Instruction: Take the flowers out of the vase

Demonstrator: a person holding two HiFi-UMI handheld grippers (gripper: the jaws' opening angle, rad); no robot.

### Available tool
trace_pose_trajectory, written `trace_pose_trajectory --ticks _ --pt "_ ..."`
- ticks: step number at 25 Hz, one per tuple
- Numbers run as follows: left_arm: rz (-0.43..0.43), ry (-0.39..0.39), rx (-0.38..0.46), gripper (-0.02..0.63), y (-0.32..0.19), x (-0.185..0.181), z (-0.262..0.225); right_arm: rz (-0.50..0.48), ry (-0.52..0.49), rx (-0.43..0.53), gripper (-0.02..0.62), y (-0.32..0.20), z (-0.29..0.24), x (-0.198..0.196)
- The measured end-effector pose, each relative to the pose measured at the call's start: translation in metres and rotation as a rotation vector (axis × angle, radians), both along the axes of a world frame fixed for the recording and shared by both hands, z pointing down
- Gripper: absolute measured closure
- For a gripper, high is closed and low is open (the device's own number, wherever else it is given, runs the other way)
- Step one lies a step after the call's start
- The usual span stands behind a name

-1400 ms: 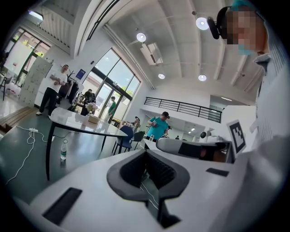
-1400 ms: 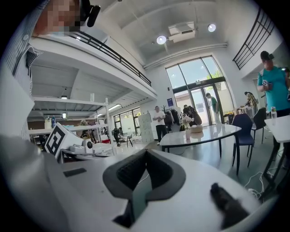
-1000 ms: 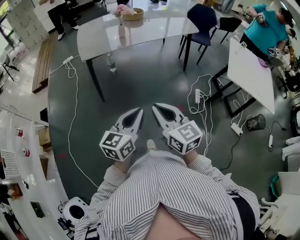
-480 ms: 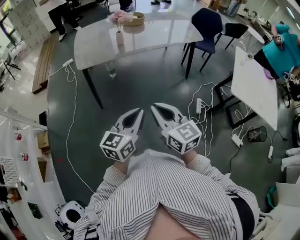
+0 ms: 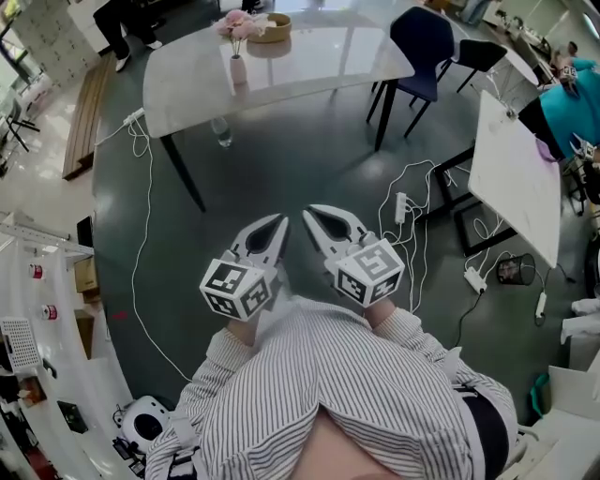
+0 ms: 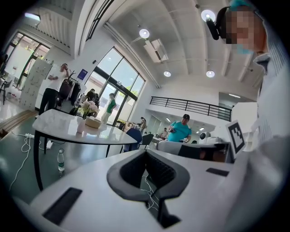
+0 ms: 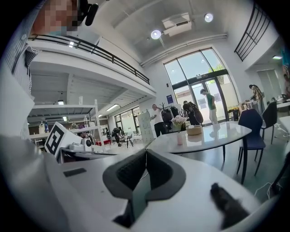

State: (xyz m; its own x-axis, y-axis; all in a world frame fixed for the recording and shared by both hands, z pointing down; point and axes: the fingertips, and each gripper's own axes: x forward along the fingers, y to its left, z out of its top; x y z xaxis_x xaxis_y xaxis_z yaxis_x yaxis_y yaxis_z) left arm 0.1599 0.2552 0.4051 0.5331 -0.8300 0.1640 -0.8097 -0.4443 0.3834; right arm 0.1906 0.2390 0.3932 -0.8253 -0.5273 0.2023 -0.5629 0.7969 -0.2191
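Pink flowers (image 5: 237,22) stand in a small pale vase (image 5: 238,68) on the white table (image 5: 309,56) far ahead of me. The left gripper view shows the flowers (image 6: 89,107) and vase (image 6: 80,125) at the left, the right gripper view shows the flowers (image 7: 179,120) and vase (image 7: 180,139) near the middle. My left gripper (image 5: 279,222) and right gripper (image 5: 309,214) are held side by side close to my chest, well short of the table. Both are shut with nothing between the jaws, which meet at the tips on the left gripper (image 6: 146,152) and the right gripper (image 7: 146,149).
A woven basket (image 5: 272,26) sits behind the vase. A water bottle (image 5: 221,131) stands on the floor under the table. A dark blue chair (image 5: 417,42) is at the table's right end. Cables and power strips (image 5: 397,202) lie on the floor; a white table (image 5: 511,164) stands at right.
The table with the vase has come nearer and lower in the head view as I walk toward it. Both grippers stay shut and keep their pose in front of me.
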Motion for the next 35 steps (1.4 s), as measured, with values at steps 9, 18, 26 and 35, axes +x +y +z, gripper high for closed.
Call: trace_pose_trajectory --ticks 9,18,26,35 --pt "0.007 -0.017 0.013 0.595 -0.058 -0.032 -0.001 0.015 -0.019 0.012 0.580 -0.056 0.002 -0.031" --pt "0.023 -0.003 -0.009 0.595 -0.131 -0.078 -0.003 -0.013 0.005 -0.007 0.580 -0.123 0.004 -0.088" --pt "0.051 -0.013 0.016 0.595 -0.203 -0.125 -0.013 0.018 -0.027 0.013 0.580 -0.196 -0.008 -0.127" --pt "0.063 -0.007 0.024 0.595 -0.264 -0.175 -0.013 0.033 -0.038 0.019 0.580 -0.254 -0.009 -0.179"
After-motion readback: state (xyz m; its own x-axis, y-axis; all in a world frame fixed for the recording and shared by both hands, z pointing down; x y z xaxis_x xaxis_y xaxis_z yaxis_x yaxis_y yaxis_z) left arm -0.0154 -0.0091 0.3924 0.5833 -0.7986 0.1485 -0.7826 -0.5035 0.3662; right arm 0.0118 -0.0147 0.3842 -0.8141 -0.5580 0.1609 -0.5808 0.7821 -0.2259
